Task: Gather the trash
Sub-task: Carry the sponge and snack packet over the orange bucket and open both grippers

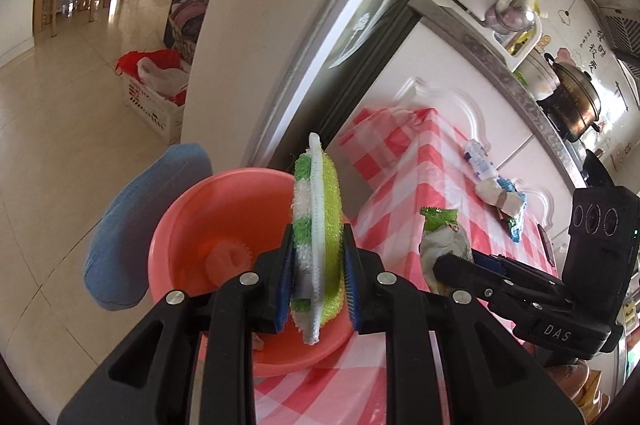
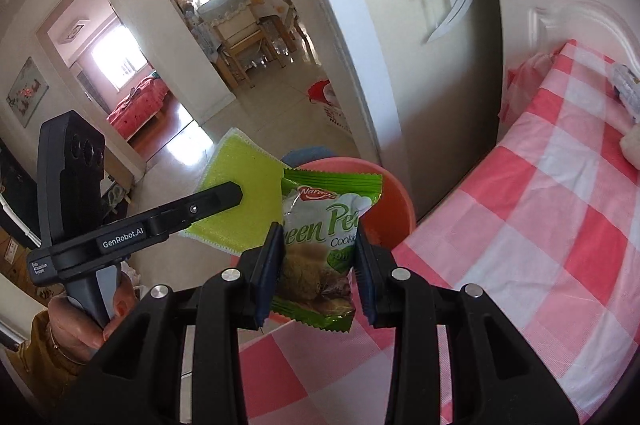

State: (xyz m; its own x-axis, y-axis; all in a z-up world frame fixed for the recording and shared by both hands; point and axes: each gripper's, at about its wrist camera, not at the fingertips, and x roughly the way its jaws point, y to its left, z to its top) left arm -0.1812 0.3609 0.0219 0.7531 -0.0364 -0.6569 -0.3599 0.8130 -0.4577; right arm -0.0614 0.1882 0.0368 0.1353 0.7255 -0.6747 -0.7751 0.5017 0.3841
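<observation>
My left gripper (image 1: 318,257) is shut on a green and white scrub sponge (image 1: 318,209), held edge-on over a pink plastic basin (image 1: 192,225) at the table's near corner. The sponge (image 2: 236,193) and left gripper (image 2: 230,195) also show in the right wrist view. My right gripper (image 2: 318,257) is shut on a green cookie packet (image 2: 320,249), held upright just in front of the basin (image 2: 386,209). The packet (image 1: 442,245) and right gripper (image 1: 444,265) show in the left wrist view. A small pink item (image 1: 226,259) lies in the basin.
The table has a red and white checked cloth (image 1: 408,165). More wrappers (image 1: 480,163) and a wad (image 1: 502,199) lie further along it. A blue cushion (image 1: 132,225) sits beyond the basin. A white door and wall (image 2: 360,25) stand behind it.
</observation>
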